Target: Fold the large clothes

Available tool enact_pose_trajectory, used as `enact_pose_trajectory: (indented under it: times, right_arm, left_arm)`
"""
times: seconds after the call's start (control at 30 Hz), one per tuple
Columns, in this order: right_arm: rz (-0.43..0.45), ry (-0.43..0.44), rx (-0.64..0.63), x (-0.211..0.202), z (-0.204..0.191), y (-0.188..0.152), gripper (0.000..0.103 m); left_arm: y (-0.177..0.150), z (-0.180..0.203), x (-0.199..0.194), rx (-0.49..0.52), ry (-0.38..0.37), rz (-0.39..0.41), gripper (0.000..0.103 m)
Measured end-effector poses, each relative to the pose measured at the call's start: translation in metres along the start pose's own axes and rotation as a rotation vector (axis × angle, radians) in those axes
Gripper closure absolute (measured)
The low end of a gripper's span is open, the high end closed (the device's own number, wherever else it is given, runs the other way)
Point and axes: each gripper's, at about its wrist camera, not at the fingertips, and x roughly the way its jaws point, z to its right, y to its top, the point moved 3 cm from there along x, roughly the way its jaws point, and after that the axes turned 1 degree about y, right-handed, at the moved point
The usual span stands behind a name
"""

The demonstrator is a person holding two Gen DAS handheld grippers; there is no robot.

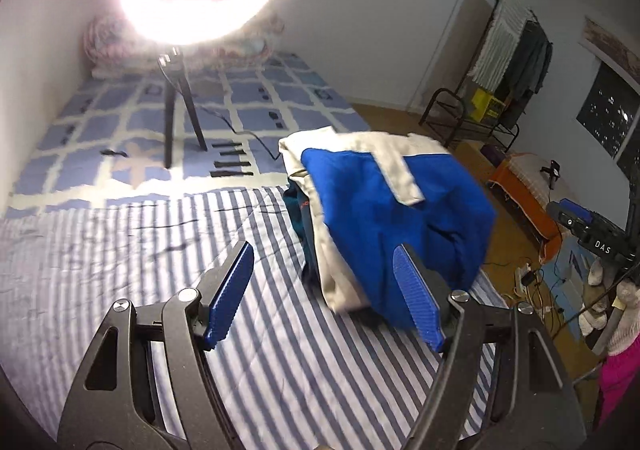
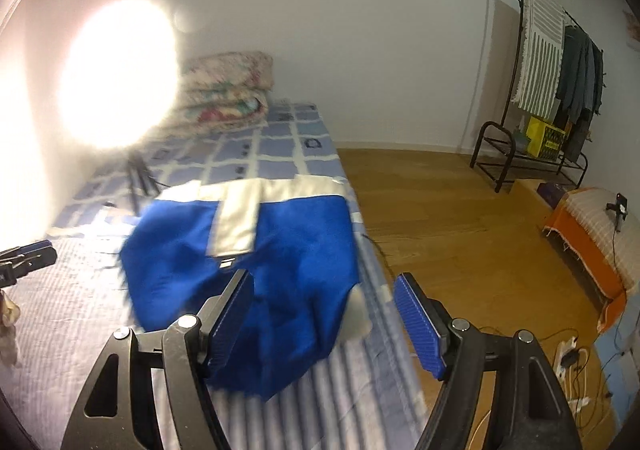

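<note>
A folded blue and beige garment (image 1: 384, 205) lies on the striped bed cover (image 1: 120, 242), on top of a darker teal piece. My left gripper (image 1: 324, 290) hangs above the cover just in front of the garment, open, with nothing between its blue pads (image 1: 228, 294). In the right wrist view the same garment (image 2: 248, 250) sits near the bed's right edge. My right gripper (image 2: 324, 322) is open and empty above the garment's near end. The tip of the left gripper (image 2: 28, 258) shows at the far left of the right wrist view.
A ring light on a tripod (image 1: 180, 105) stands on the bed (image 2: 280, 145) behind the garment, its cable trailing. Folded quilts (image 2: 228, 89) lie by the wall. Right of the bed are wooden floor (image 2: 432, 217), a clothes rack (image 2: 560, 69), an orange-covered bench (image 2: 596, 234) and power strips (image 2: 572, 354).
</note>
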Motion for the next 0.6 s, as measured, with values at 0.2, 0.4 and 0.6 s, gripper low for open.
enact_pose_trajectory:
  times: [0.2, 0.4, 0.6]
  right_arm:
    - [0.033, 0.022, -0.069, -0.099, -0.046, -0.023, 0.028]
    - [0.079, 0.028, -0.098, -0.182, -0.082, -0.052, 0.025]
    - [0.106, 0.017, -0.081, -0.239, -0.102, -0.087, 0.021]
  left_arm:
    - [-0.024, 0.030, -0.112, 0.062, -0.008, 0.066, 0.028]
    - [-0.063, 0.046, -0.212, 0.089, -0.013, 0.111, 0.028]
    - [-0.105, 0.054, -0.274, 0.112, -0.012, 0.126, 0.025]
